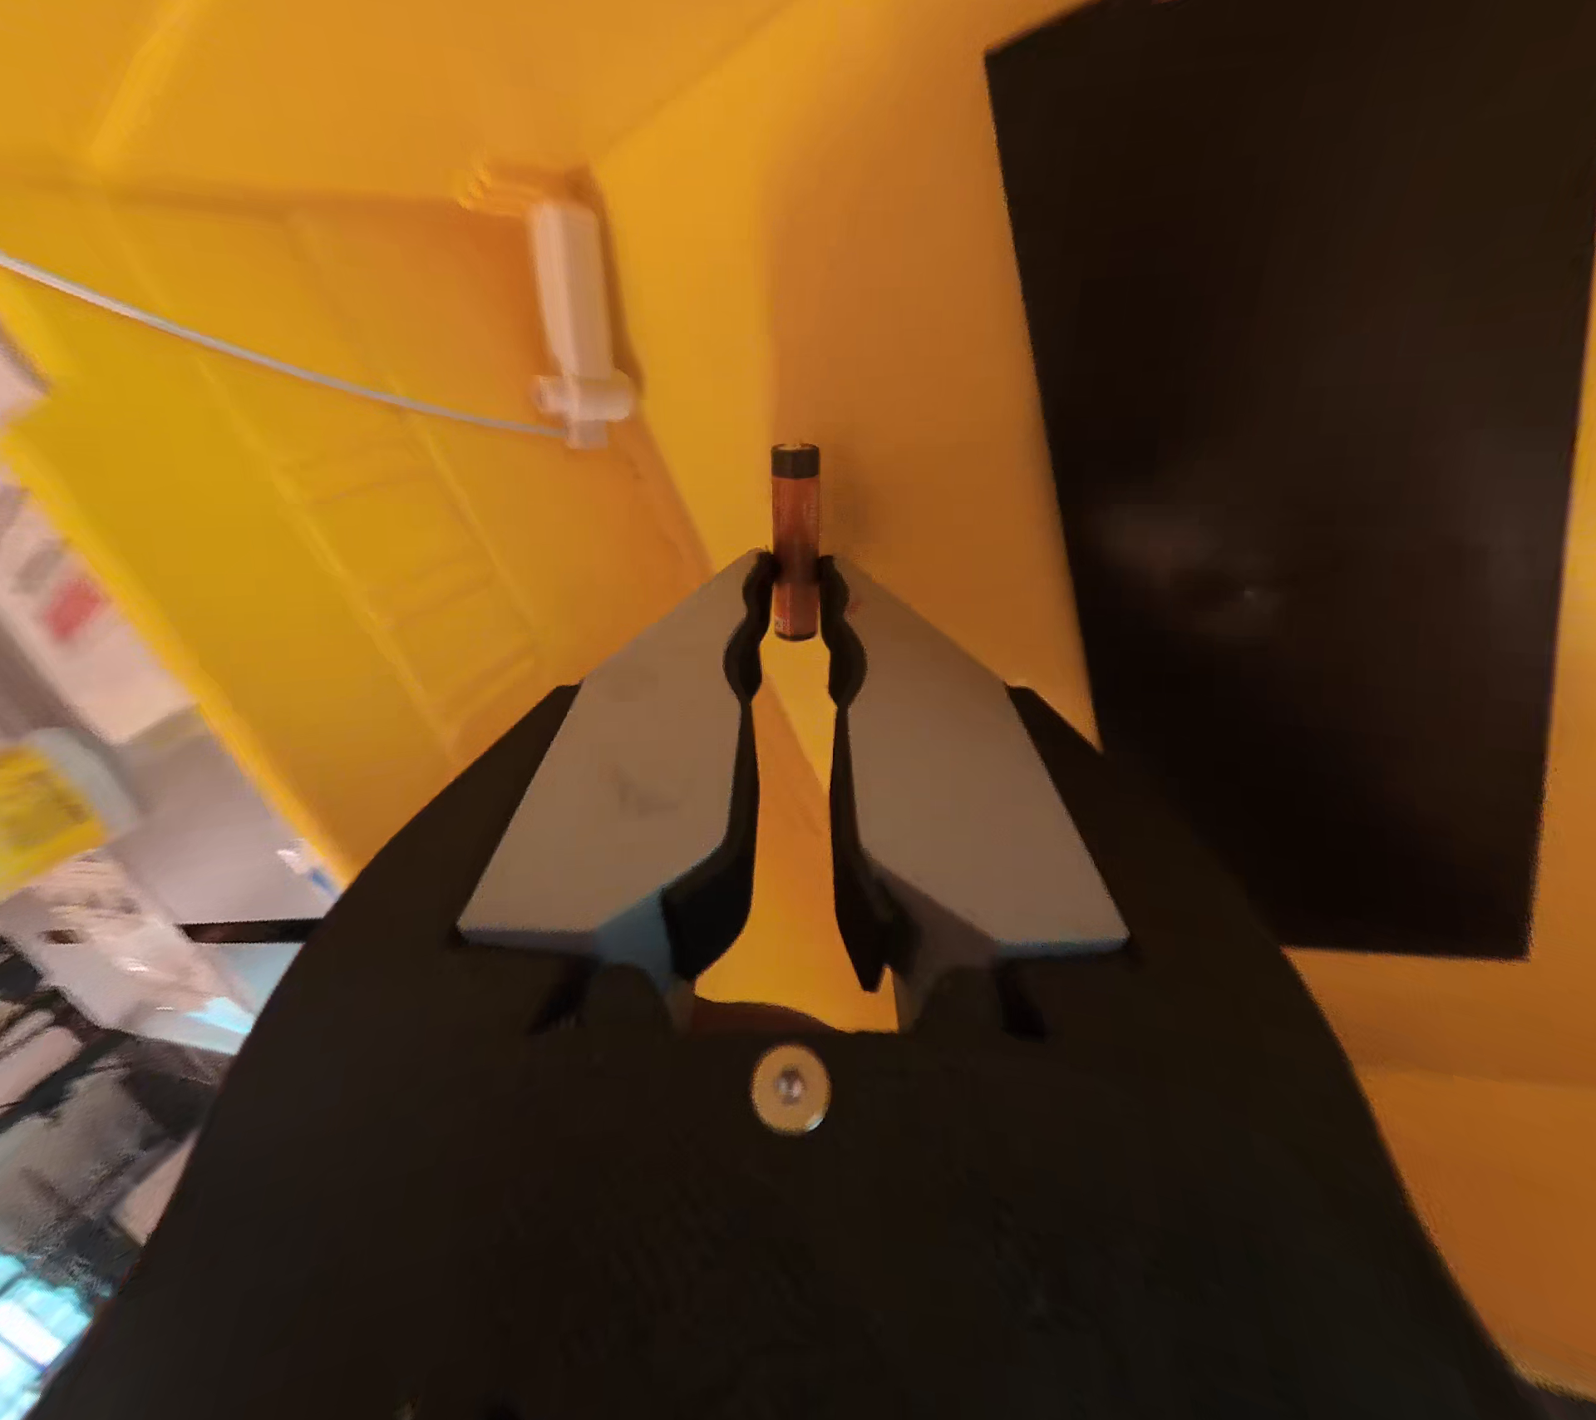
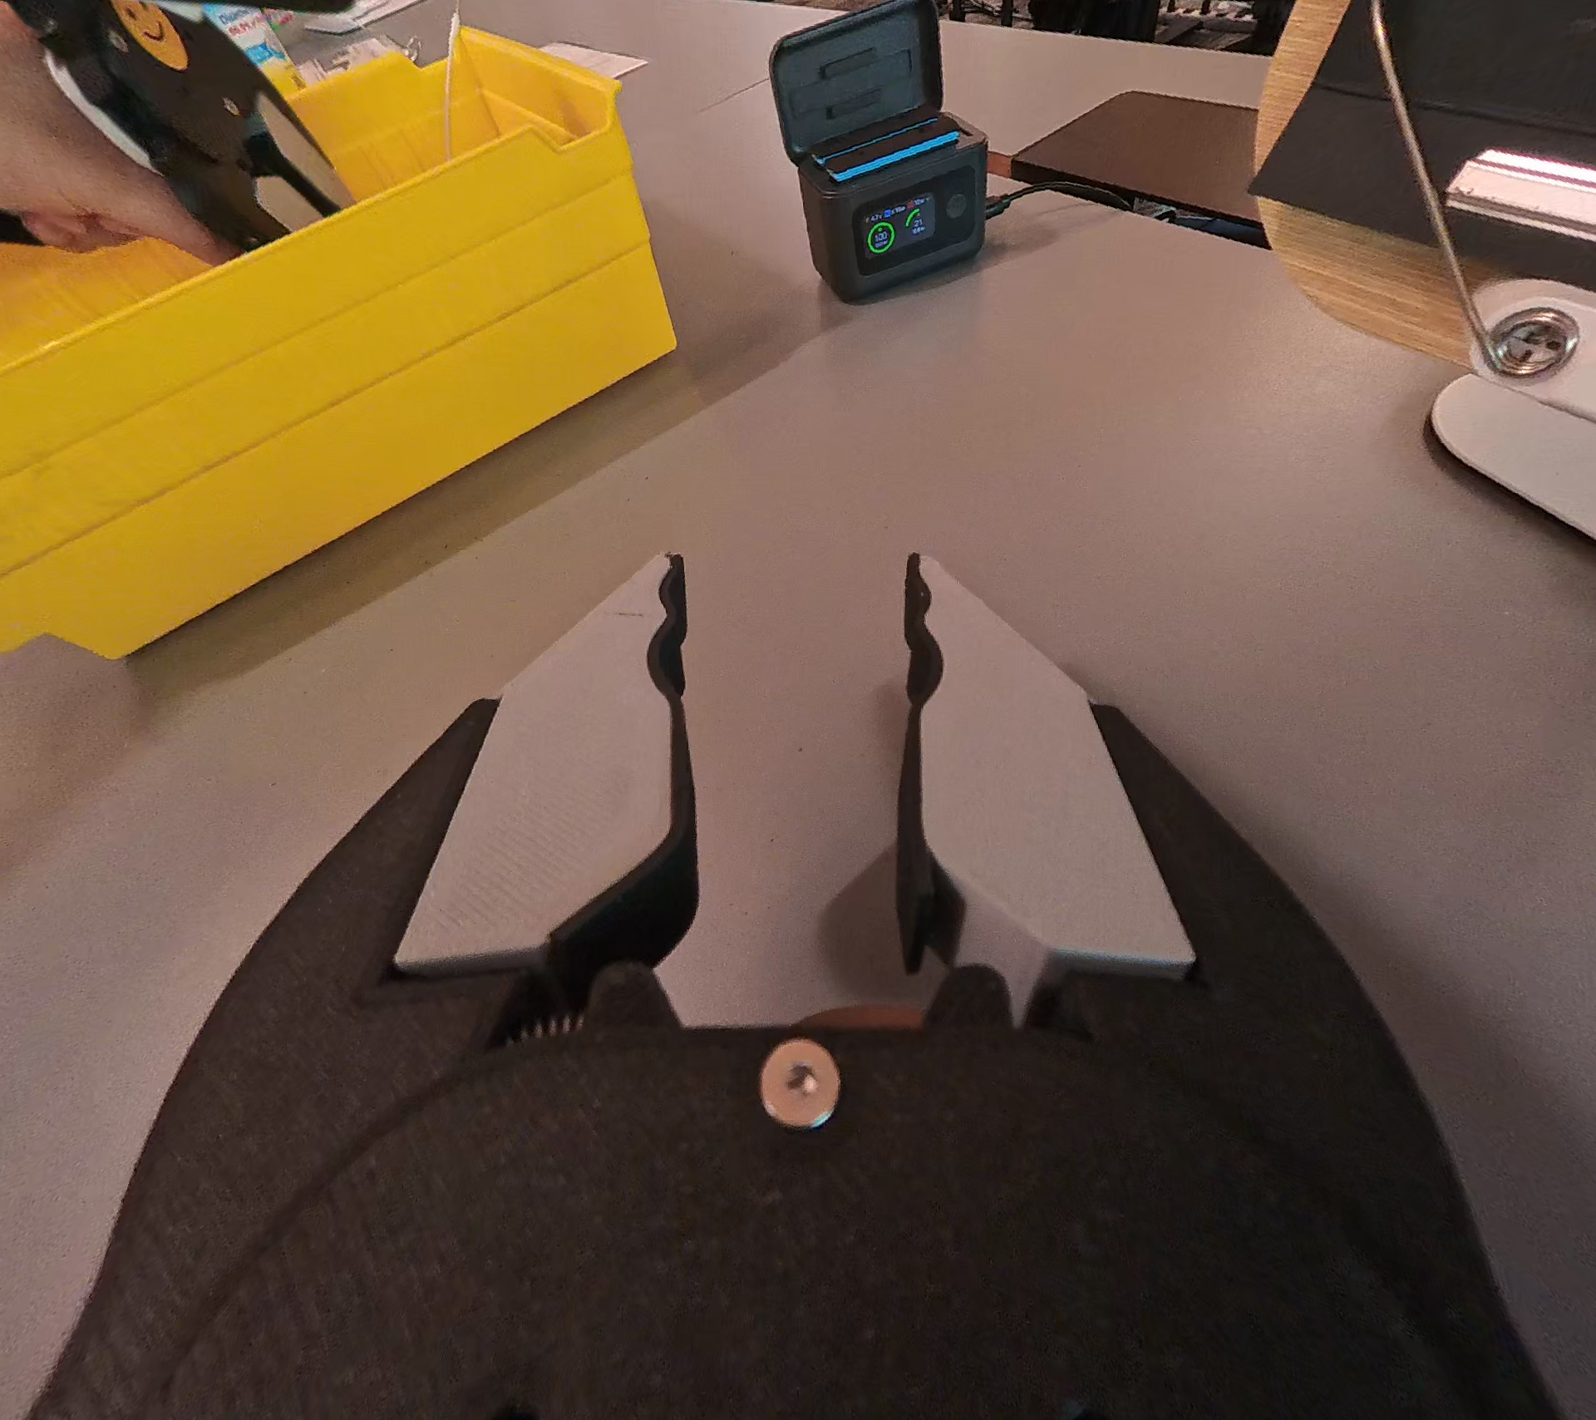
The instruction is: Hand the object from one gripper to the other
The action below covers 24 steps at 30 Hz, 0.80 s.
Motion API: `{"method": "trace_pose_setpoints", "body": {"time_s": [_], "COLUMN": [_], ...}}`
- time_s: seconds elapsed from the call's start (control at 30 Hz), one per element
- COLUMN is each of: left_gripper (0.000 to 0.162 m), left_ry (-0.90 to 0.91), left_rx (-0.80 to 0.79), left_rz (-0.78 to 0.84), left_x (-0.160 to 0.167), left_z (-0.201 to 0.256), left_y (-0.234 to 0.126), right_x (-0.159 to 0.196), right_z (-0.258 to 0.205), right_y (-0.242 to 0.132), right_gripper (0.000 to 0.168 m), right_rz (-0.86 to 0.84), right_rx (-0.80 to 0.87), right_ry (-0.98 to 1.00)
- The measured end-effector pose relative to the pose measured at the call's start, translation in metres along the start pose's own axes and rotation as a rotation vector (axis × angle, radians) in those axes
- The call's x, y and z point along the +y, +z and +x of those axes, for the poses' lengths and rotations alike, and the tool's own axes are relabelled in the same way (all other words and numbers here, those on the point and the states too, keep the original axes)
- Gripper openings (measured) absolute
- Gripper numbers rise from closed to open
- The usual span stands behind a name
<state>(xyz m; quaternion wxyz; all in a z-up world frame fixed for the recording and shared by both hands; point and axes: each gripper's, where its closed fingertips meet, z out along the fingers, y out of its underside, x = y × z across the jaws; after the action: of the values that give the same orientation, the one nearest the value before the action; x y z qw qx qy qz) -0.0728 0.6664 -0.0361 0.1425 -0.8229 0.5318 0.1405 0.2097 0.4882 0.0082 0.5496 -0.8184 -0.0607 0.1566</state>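
**Copper-and-black battery gripped, transfer pending**

Copper-and-black cylindrical battery (image 1: 795,549) is clamped upright at the tips of the left gripper (image 1: 795,567), inside the yellow plastic bin (image 2: 345,307). Pickup appears complete. Right gripper (image 2: 795,575) hovers over the grey surface (image 2: 1123,515), fingers apart and empty. Remaining: bring the grippers together, regrasp, release.

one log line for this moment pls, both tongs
left tongs: shut on battery, inside yellow bin | right tongs: open, empty, over grey table | handover: not yet done
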Motion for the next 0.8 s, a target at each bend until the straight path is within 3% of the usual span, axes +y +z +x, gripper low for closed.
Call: {"method": "trace_pose_setpoints", "body": {"time_s": [0.07, 0.17, 0.27, 0.37, 0.43, 0.53, 0.8], "left_gripper": [0.008, 0.008, 0.007, 0.008, 0.008, 0.008, 0.008], "left_ry": [0.017, -0.006, 0.02, 0.079, 0.092, 0.063, 0.112], "left_rx": [-0.109, -0.247, -0.204, -0.09, -0.065, -0.062, -0.114], "left_rz": [0.127, 0.476, 0.852, 1.096, 1.195, 1.28, 1.325], "left_x": [-0.025, -0.084, -0.132, -0.161, -0.176, -0.194, -0.204], "left_z": [-0.009, -0.004, 0.055, 0.133, 0.172, 0.202, 0.212], "left_y": [-0.02, -0.093, -0.187, -0.241, -0.248, -0.23, -0.173], "right_x": [0.0, -0.001, -0.002, -0.004, -0.005, -0.004, -0.003], "right_z": [-0.001, 0.001, 0.0, 0.002, 0.003, 0.008, 0.047], "right_y": [0.0, 0.0, 0.0, -0.002, -0.003, -0.006, -0.018], "right_gripper": [0.048, 0.048, 0.048, 0.048, 0.048, 0.048, 0.046], "right_rz": [0.002, 0.005, 0.011, 0.024, 0.031, 0.027, -0.009], "right_rx": [0.003, 0.028, 0.049, 0.075, 0.094, 0.138, 0.34], "right_ry": [-0.006, -0.025, -0.052, -0.072, -0.086, -0.119, -0.169]}}
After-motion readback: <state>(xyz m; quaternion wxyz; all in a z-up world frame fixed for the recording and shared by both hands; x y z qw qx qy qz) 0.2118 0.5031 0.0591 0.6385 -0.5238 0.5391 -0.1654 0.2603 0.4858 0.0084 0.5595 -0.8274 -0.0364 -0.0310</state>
